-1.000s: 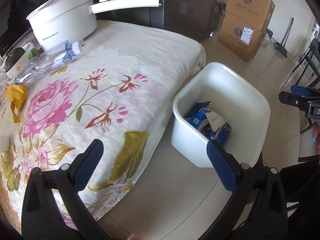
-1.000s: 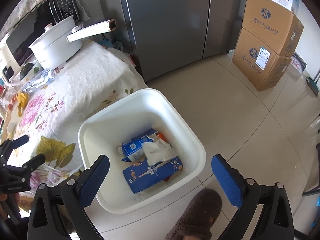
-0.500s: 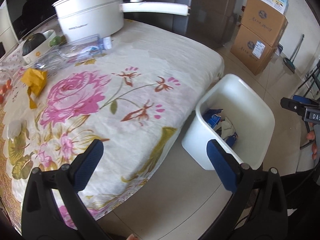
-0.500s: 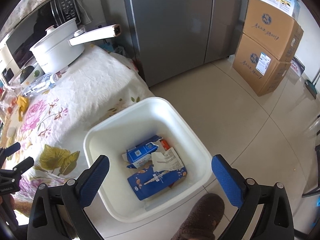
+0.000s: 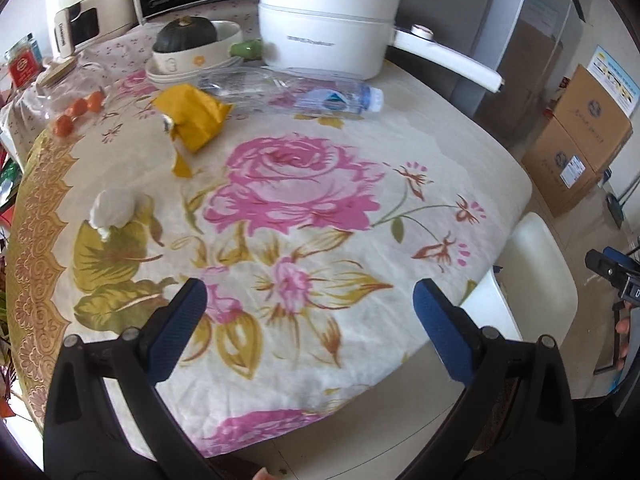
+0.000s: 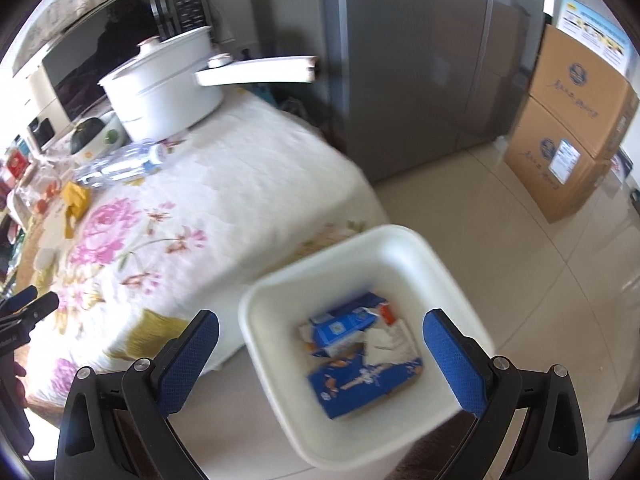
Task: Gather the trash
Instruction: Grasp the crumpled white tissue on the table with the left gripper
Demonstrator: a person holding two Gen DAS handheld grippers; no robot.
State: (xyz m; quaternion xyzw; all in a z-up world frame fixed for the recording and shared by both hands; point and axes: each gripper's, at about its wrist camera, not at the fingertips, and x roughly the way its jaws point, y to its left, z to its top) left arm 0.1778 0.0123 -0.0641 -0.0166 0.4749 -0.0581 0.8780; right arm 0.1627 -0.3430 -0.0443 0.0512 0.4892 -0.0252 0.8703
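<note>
Both tongs are open and empty. The left gripper [image 5: 306,312] should reach toward the crumpled tissue [image 5: 111,209] at middle left, pinch it gently, then carry it to the white bin [image 6: 400,240], lower right under the right gripper [image 6: 320,340].

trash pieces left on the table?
3: bottle lying by the pot, yellow wrapper left of the bottle, white wad near the table's left edge. Clutter at the back may hide more.

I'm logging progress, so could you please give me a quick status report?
Left tool open, empty, over the table. Right tool open above the white bin. Plastic bottle, yellow wrapper, crumpled tissue uncollected. Path clear.
</note>
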